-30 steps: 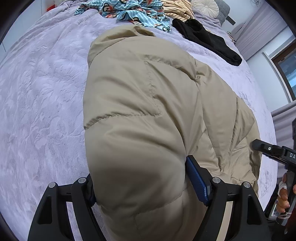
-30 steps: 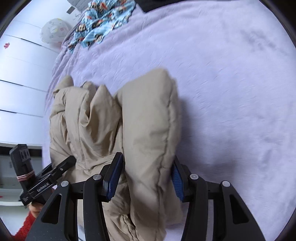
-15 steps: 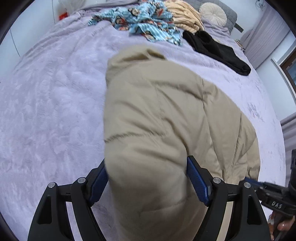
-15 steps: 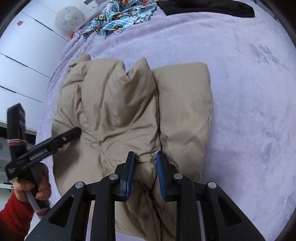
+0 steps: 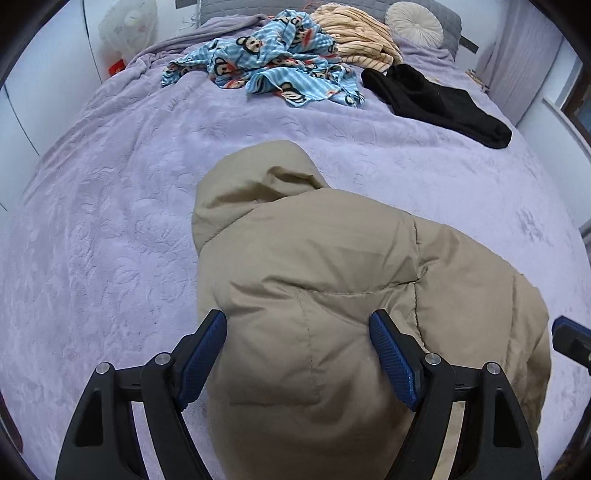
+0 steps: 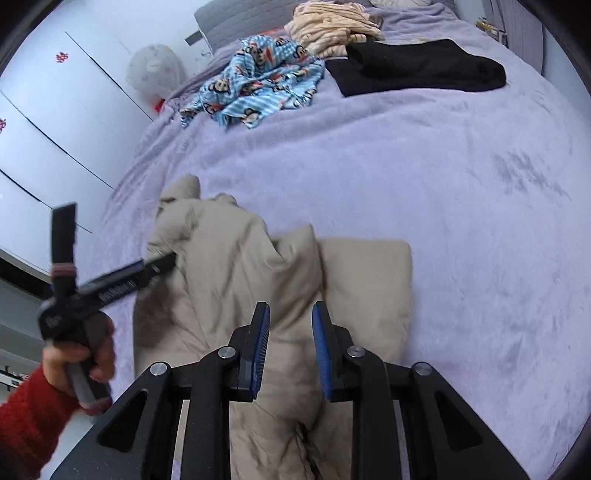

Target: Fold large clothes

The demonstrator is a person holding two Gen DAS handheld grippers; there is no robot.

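- the jacket (image 5: 332, 288) is lying bunched on the bed (image 5: 110, 221), at its near edge.
- the left gripper (image 5: 299, 354) is standing with fingers wide apart, a puffy jacket fold bulging between the pads (image 5: 201, 358); a firm grip cannot be confirmed.
- the right gripper (image 6: 291, 350) is standing with fingers parted over the jacket (image 6: 236, 277), fabric lying between them, not pinched.
- the blue print cloth (image 5: 266, 70), striped cloth (image 5: 354, 33) and black garment (image 5: 436, 103) are lying at the bed's far end, well apart from the jacket.
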